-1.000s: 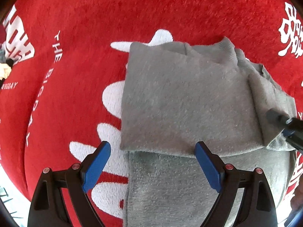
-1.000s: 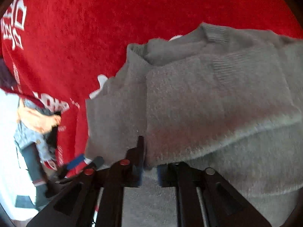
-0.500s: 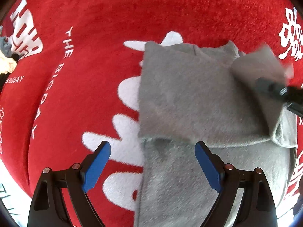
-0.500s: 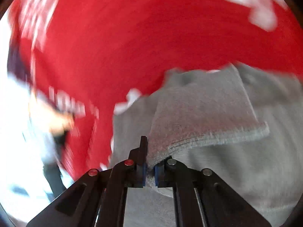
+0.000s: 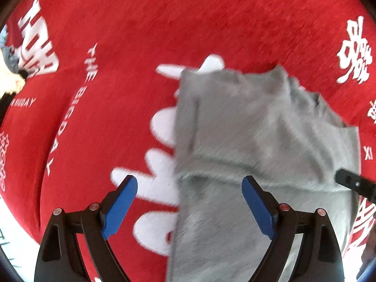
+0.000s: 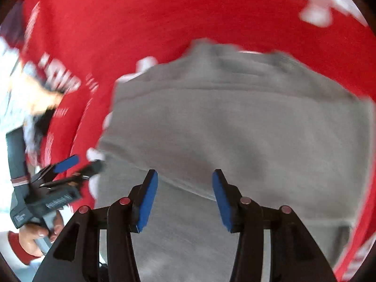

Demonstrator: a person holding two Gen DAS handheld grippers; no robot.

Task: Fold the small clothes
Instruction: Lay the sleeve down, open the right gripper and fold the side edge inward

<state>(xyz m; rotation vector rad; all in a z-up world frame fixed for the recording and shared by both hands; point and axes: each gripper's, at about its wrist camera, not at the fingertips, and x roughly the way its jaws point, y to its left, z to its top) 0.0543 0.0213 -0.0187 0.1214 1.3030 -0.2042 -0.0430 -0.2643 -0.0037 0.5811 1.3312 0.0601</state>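
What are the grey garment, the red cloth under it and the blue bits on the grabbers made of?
The grey garment looks like a soft, fuzzy knit, maybe wool or fleece: matte, limp at its folds. The red cloth seems a short-pile plush or velvety fabric, with brushed streaks and white printed lettering. The blue pads look like matte rubber or foam on black, probably plastic, fingers; which one cannot be told.
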